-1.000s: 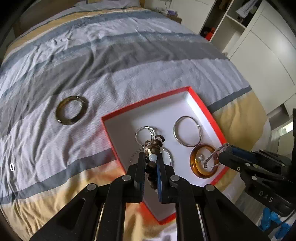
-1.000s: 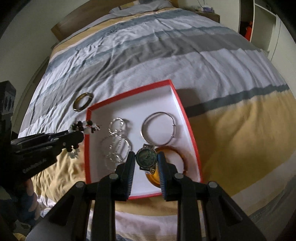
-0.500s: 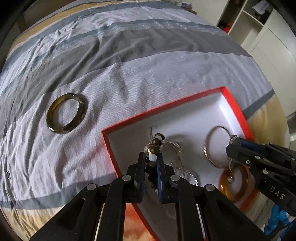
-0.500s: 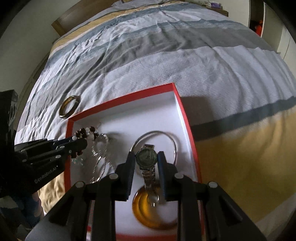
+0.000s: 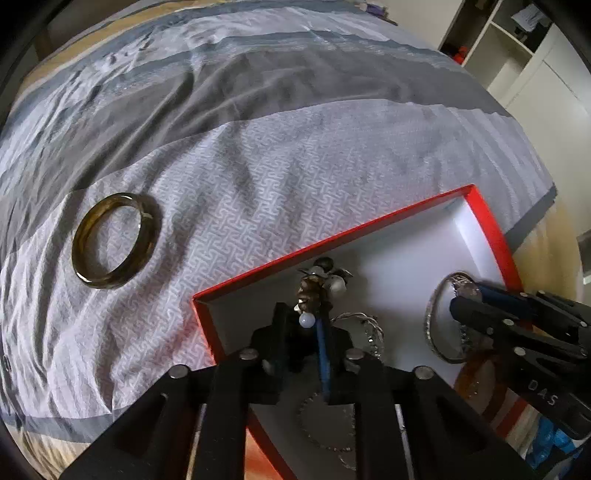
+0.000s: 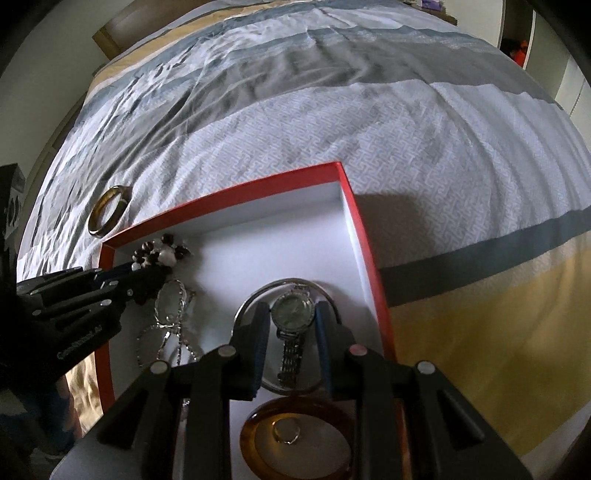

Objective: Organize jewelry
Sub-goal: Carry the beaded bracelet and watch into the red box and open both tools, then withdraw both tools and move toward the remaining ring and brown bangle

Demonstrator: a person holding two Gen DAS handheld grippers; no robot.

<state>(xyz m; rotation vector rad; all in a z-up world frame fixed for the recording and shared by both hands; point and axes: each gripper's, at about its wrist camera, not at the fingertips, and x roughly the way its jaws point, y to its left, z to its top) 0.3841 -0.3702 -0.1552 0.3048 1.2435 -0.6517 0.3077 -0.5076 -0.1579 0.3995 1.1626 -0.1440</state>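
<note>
From my left wrist, my left claw (image 5: 308, 319) has just been easing open around the beaded bracelet (image 5: 318, 286), low over the red box (image 5: 491, 225); I should let it drop clear of the chains. From my right wrist, my right claw (image 6: 290, 325), narrowly parted, has the watch (image 6: 293, 315) between its pads over the silver bangle (image 6: 251, 299); I'll open gently.

Bed with striped grey, white and yellow cover (image 6: 369, 122), wooden headboard (image 6: 110, 29), white cupboards with open shelves (image 5: 517, 48)
</note>
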